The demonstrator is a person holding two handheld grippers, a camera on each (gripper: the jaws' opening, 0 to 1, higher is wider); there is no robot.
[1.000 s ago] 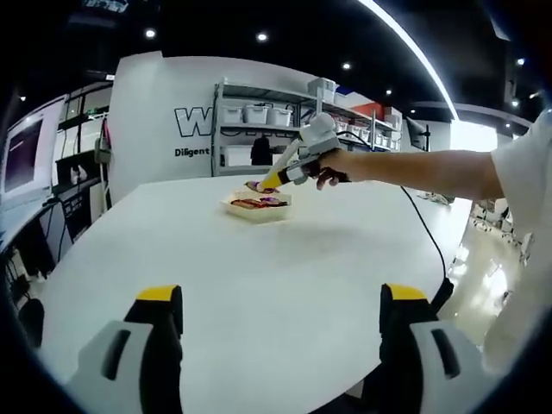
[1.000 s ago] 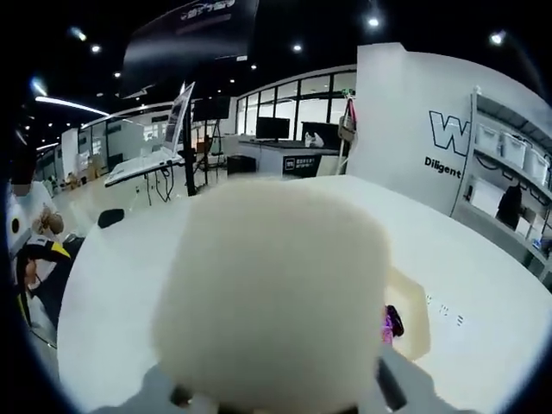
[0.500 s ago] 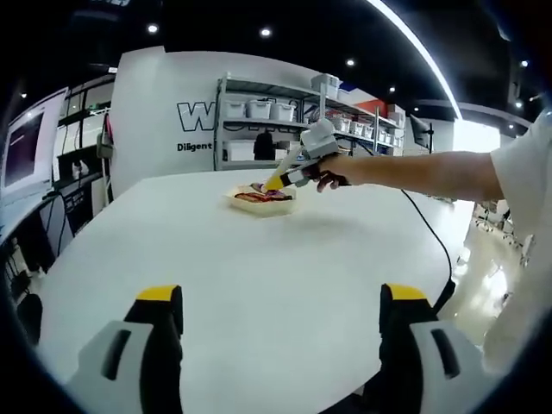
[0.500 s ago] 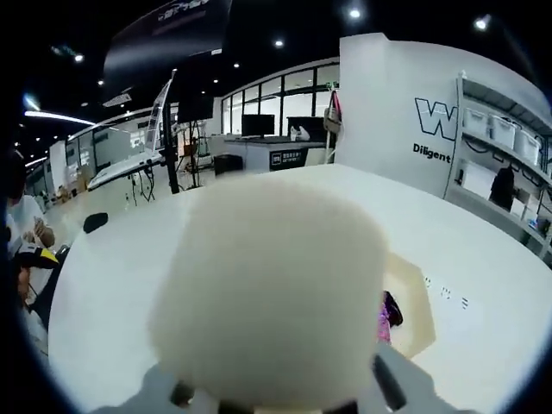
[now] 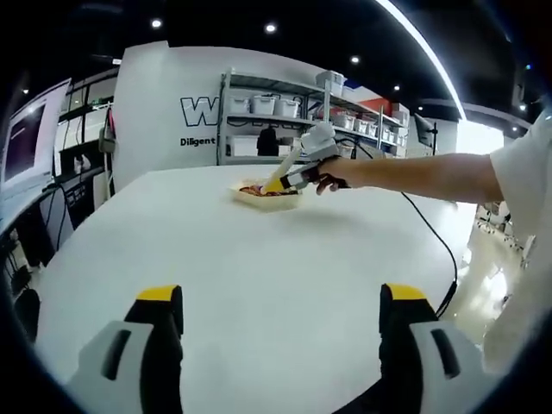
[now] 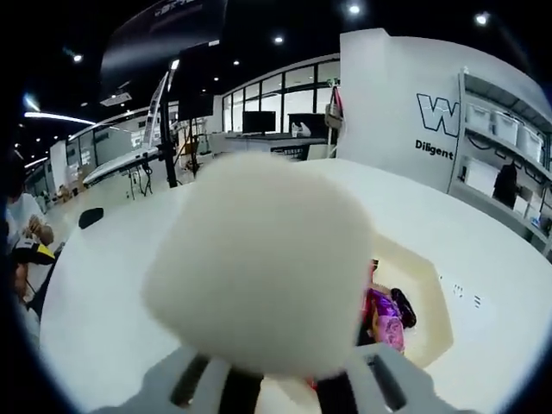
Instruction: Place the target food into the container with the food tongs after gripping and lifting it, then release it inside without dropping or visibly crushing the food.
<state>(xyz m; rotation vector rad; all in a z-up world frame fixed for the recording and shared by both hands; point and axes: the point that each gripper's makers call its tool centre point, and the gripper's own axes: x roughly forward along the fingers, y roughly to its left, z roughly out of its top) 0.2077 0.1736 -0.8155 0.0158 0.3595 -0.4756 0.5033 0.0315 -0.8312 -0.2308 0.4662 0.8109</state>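
Note:
A big, soft white food piece (image 6: 263,272) sits blurred right in front of the lens in the right gripper view. My right gripper (image 6: 276,379) is shut on it from below. Just behind and to its right lies the cream container tray (image 6: 431,297), with purple and dark food (image 6: 384,309) inside. In the left gripper view a person's hand holds the right gripper (image 5: 289,177) with its yellow tip slanting down over the tray (image 5: 267,195) at the table's far side. My left gripper (image 5: 280,332) hangs open above the near table edge, nothing between its fingers.
The white oval table (image 5: 259,259) stretches between both grippers. A black cable (image 5: 431,237) runs along its right side. Shelves with white bins (image 5: 259,108) stand behind the table. A person sits far left (image 6: 21,233).
The right gripper has come closer over the tray, which now looms larger with more purple food showing. The white piece sits slightly higher in its view. The left gripper's jaws have not moved.

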